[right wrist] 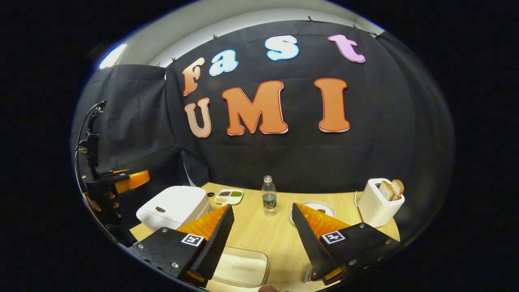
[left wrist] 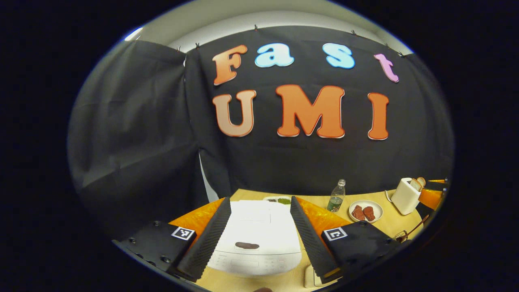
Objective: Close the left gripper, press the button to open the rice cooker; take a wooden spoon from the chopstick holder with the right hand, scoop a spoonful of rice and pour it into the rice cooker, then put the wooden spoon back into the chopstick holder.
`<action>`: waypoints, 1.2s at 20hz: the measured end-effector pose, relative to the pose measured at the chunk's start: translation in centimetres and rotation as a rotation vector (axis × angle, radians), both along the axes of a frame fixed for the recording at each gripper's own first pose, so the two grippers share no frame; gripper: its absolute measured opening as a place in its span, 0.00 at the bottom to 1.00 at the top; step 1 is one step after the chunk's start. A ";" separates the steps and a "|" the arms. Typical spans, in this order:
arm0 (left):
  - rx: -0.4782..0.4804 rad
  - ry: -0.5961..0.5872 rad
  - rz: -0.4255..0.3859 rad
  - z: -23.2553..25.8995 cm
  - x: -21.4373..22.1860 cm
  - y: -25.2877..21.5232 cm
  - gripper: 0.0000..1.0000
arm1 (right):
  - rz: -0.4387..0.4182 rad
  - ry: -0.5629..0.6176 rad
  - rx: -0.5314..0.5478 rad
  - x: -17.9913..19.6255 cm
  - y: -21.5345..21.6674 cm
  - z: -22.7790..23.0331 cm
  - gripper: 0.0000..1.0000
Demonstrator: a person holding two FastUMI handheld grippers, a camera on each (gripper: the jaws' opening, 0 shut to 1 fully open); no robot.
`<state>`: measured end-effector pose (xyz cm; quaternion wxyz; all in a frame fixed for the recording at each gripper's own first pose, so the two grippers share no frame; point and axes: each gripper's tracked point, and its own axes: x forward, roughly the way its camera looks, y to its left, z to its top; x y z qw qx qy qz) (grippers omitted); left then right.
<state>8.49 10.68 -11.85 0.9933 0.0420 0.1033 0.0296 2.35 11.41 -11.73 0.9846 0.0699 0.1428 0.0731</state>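
L tongs (left wrist: 259, 227) hang over the cooker (left wrist: 255, 239), jaws wide apart w/ the white lid between them; lid is down. R tongs (right wrist: 261, 235) also spread wide, holding nothing, over bare worktop (right wrist: 279, 239) w/ a clear lidded box (right wrist: 241, 265) just below.

Step in hand, as I judge it: bring L jaws together first, then press the dark oval button (left wrist: 247, 245) on the lid front. Do it well by closing fully so the tip is one blunt point, centre it on the oval, push straight down, not at a slant, and stay off the control panel nearer the front edge. Can't see holder or spoon, so R should wait.

Worktop is pale wood, smooth. On it: bottle (right wrist: 269, 198), plate w/ red pieces (left wrist: 365, 211), toaster (right wrist: 379, 202) w/ bread, small divided dish (right wrist: 229, 196). Black cloth wall behind, pale ceiling above
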 end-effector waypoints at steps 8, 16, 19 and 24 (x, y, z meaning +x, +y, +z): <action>0.027 -0.186 -0.110 6.0 -4.2 -3.9 1.00 | 0.033 -0.242 -0.031 0.9 2.1 7.2 0.90; 0.007 -0.220 -0.123 5.4 -6.6 -5.0 1.00 | 0.022 -0.277 -0.008 0.2 2.7 7.1 0.89; 0.003 -0.221 -0.122 4.1 -7.1 -5.1 1.00 | 0.025 -0.272 -0.007 -0.5 2.9 6.2 0.90; 0.000 -0.190 -0.123 2.6 -7.5 -5.2 1.00 | 0.026 -0.237 0.001 -0.9 3.2 4.8 0.89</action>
